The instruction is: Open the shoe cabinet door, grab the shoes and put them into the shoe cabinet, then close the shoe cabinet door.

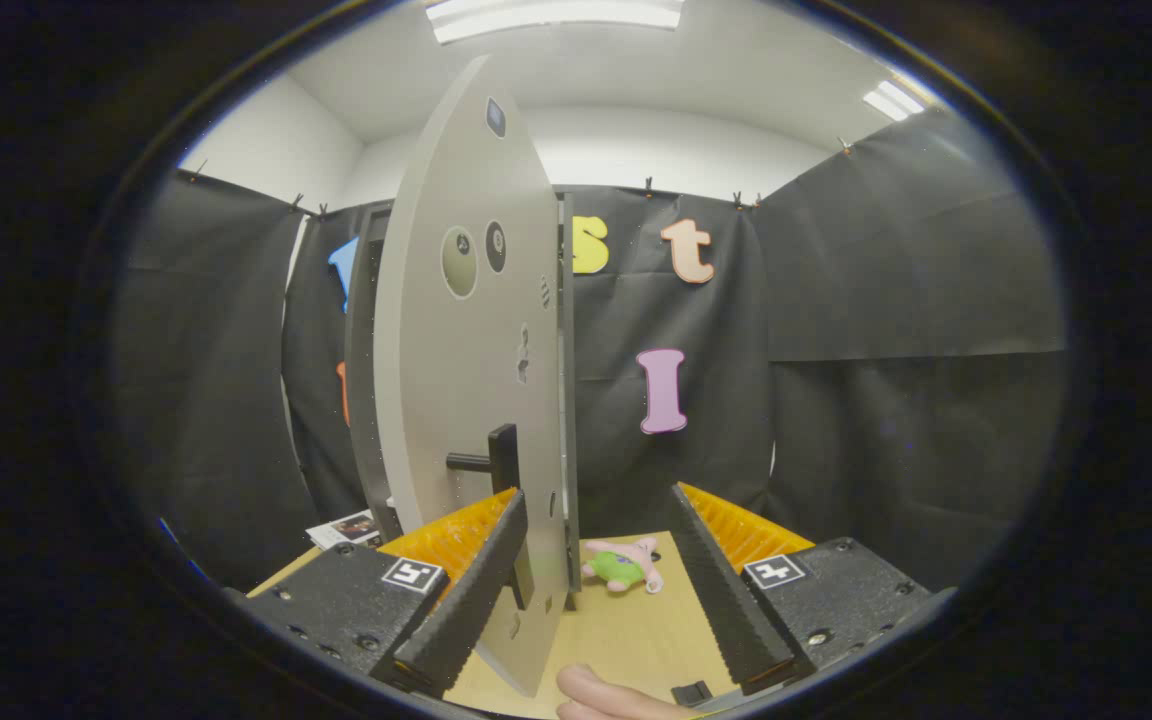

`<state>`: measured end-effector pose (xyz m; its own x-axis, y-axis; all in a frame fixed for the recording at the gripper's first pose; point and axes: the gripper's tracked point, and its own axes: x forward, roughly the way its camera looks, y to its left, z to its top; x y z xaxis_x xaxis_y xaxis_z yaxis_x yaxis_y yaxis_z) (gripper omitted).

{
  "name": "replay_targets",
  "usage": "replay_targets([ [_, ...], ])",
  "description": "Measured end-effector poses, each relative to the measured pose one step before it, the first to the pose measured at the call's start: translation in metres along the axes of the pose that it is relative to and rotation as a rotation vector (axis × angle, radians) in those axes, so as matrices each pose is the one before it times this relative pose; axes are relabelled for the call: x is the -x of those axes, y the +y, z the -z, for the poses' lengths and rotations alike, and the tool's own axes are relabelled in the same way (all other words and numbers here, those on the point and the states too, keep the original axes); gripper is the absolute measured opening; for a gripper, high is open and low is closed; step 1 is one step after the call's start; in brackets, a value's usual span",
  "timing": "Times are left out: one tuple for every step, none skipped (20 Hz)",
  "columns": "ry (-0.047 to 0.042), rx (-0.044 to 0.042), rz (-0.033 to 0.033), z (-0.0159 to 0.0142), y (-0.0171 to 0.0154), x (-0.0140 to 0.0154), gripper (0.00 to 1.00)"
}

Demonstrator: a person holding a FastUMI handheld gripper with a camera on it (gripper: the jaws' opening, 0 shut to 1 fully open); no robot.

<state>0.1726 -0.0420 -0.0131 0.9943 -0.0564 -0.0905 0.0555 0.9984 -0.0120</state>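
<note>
Grey and smooth, the shoe cabinet door (471,400) stands swung out edge-on toward the camera, rising from the tabletop at about 11 o'clock of the gripper (596,560). Its face carries a few round cut-outs high up and a black lever handle (496,462) lower down, just above the left fingertip. The gripper's two black ribbed fingers (476,590) are spread wide apart, with orange backing behind each, and they pinch nothing; the left finger lies right against the door's lower edge, though whether it touches cannot be told. Behind the door, at roughly 10 o'clock, the dark frame of the cabinet (366,380) shows as a narrow strip. Between the fingers and a little beyond them, at 12 o'clock, a small pink and green plush toy (624,565) lies on the tan wooden table (616,630), near the door's foot. At 9 o'clock, past the left finger, a printed card (348,528) rests on the table's corner. A person's fingertip (601,695) shows at 6 o'clock, close below the gap between the fingers.
</note>
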Motion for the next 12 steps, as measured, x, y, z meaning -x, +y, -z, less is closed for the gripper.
replay_targets([
  [-0.00209, 0.00483, -0.01810, -0.00081, 0.00603, -0.00046, 0.95],
  [0.00119, 0.00134, -0.02137, 0.00029, 0.00900, -0.00099, 0.95],
  [0.00213, -0.00187, -0.01934, 0.00036, 0.01092, -0.00334, 0.95],
  [0.00139, -0.00168, -0.01451, 0.00108, 0.00838, -0.00168, 0.95],
  [0.00135, -0.00045, -0.01107, -0.00002, 0.00858, -0.00159, 0.95],
  [-0.00095, 0.00669, -0.00895, -0.00103, 0.00779, -0.00192, 0.95],
  [0.00044, 0.02273, -0.00504, 0.00053, 0.00889, -0.00533, 0.95],
  [0.00330, 0.02242, 0.00108, 0.00149, 0.00685, -0.00519, 0.95],
  [-0.00107, 0.00922, -0.00228, 0.00006, 0.00855, -0.00688, 0.95],
  [0.00561, -0.00243, -0.00728, 0.00044, 0.01028, -0.00734, 0.95],
  [0.01882, -0.00980, -0.01039, 0.00341, 0.01005, -0.00703, 0.95],
  [0.01261, -0.01990, -0.01113, 0.00380, 0.01047, -0.00818, 0.95],
])
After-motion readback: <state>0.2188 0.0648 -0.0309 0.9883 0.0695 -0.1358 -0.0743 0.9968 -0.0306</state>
